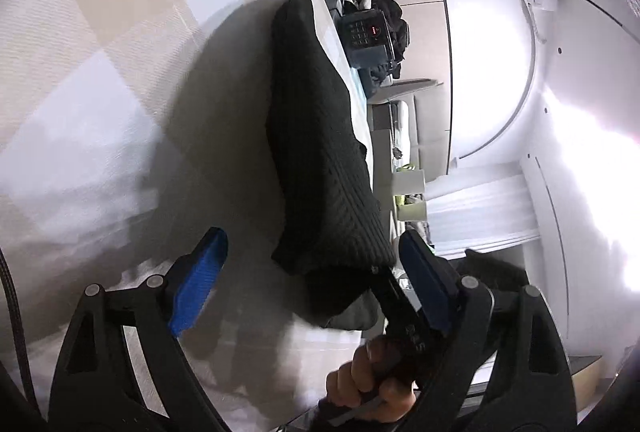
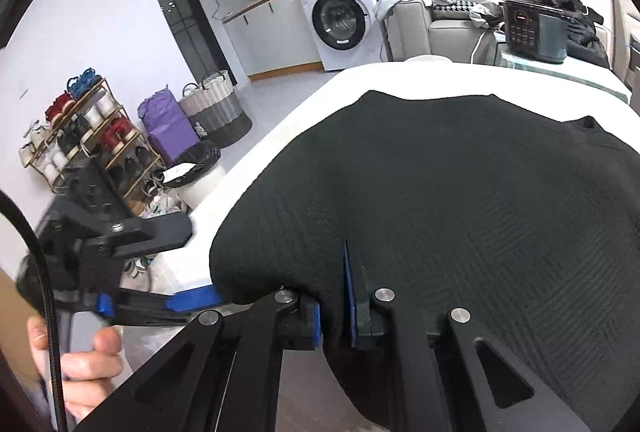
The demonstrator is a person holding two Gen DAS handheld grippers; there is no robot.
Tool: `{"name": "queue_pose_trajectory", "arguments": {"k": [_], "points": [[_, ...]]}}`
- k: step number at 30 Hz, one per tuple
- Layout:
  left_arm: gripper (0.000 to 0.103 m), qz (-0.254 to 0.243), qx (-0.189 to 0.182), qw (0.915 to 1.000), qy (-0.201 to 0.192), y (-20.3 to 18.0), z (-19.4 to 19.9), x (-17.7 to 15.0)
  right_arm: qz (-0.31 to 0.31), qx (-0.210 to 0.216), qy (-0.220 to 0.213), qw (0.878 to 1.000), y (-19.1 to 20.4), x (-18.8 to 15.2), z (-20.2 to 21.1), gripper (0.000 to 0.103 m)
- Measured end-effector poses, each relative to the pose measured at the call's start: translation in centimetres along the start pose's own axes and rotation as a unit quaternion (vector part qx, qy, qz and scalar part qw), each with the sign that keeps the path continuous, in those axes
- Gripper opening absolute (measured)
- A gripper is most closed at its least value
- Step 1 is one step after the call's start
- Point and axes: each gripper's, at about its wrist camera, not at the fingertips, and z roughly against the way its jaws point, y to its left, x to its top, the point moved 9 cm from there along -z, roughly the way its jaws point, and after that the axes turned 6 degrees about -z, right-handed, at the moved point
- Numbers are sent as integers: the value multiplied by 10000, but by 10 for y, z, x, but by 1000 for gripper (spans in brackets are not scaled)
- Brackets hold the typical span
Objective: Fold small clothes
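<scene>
A black ribbed knit garment (image 1: pixel 316 136) lies along the checked tablecloth (image 1: pixel 100 72), partly lifted at its near end. My left gripper (image 1: pixel 316 272) stands open; its blue pads (image 1: pixel 200 280) are wide apart, with the garment's near edge between them and untouched. My right gripper (image 1: pixel 378 274) comes in from below, pinching that edge, with a hand (image 1: pixel 368 384) behind it. In the right wrist view my right gripper (image 2: pixel 334 312) is shut on a bunched fold of the garment (image 2: pixel 460 192). My left gripper (image 2: pixel 196 264) is open at the table's left edge, held by a hand (image 2: pixel 80 364).
Off the table's left side stand a shoe rack (image 2: pixel 80 132), a purple bag (image 2: pixel 168 124), woven baskets (image 2: pixel 216 108) and a black-lined bin (image 2: pixel 192 164). A washing machine (image 2: pixel 340 20) is at the back. A dark appliance (image 2: pixel 536 28) and a sofa with clothes lie beyond the far edge.
</scene>
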Motion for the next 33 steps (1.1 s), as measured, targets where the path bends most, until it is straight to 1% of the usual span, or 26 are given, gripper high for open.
{"name": "queue_pose_trajectory", "arguments": {"k": [2, 4, 7, 8, 9, 10, 11, 12, 14, 15, 16, 17, 18, 20, 21, 22, 23, 25, 26, 28, 30, 31, 33], "points": [[86, 173, -221, 9996, 77, 0, -13, 7, 43, 12, 7, 10000, 5, -4, 4, 10], [86, 256, -347, 9990, 95, -1, -25, 16, 29, 43, 42, 10000, 3, -9, 6, 10], [86, 202, -299, 9993, 120, -5, -44, 28, 38, 115, 143, 9998, 1, -13, 5, 10], [77, 170, -213, 9996, 110, -6, -49, 32, 48, 154, 211, 9996, 1, -18, 4, 10], [56, 118, -76, 9999, 78, -5, -51, 35, 63, 206, 309, 9993, 2, -23, 3, 10], [44, 32, 123, 9999, 79, -4, -55, 38, 110, 225, 412, 9988, 2, -27, 2, 10], [16, -99, 339, 9993, 135, -4, -59, 40, 166, 211, 529, 9982, 0, -32, 3, 10], [12, -226, 443, 9986, 157, -6, -62, 42, 162, 243, 605, 9977, -3, -35, 5, 14], [10, -585, 671, 9960, 74, -16, -64, 45, 9, 464, 690, 9965, -12, -40, 19, 22], [9, -810, 737, 9940, 41, -25, -64, 46, -77, 532, 626, 9966, -18, -40, 28, 33], [9, -1070, 822, 9909, 20, -36, -65, 48, -197, 533, 472, 9973, -29, -39, 40, 47], [9, -1289, 866, 9879, -4, -49, -66, 49, -300, 462, 342, 9979, -41, -38, 50, 52], [9, -1594, 912, 9830, -2, -66, -69, 49, -397, 352, 237, 9983, -53, -38, 60, 56], [9, -2161, 1020, 9710, 53, -99, -75, 46, -597, 23, 18, 9982, -81, -37, 83, 56], [9, -2534, 1083, 9612, 119, -119, -85, 42, -687, -139, -99, 9975, -94, -36, 93, 56], [9, -2797, 1129, 9533, 168, -134, -93, 37, -800, -368, -247, 9958, -112, -36, 107, 56], [9, -3096, 1173, 9432, 271, -153, -107, 32, -881, -519, -346, 9942, -124, -36, 117, 56], [9, -3558, 1166, 9257, 537, -192, -140, 16, -1072, -770, -559, 9897, -149, -37, 140, 56], [9, -3710, 1142, 9192, 656, -206, -155, 7, -1192, -925, -678, 9862, -165, -38, 153, 56], [9, -4032, 1018, 9039, 1000, -236, -196, -20, -1437, -1224, -863, 9782, -194, -43, 178, 56], [9, -4194, 857, 8942, 1312, -259, -231, -54, -1658, -1488, -975, 9700, -220, -49, 198, 56], [9, -4275, 713, 8877, 1552, -267, -253, -78, -1783, -1654, -1029, 9645, -234, -54, 209, 56], [12, -4364, 557, 8772, 1924, -272, -283, -116, -1986, -1910, -1081, 9552, -259, -65, 227, 56]]}}
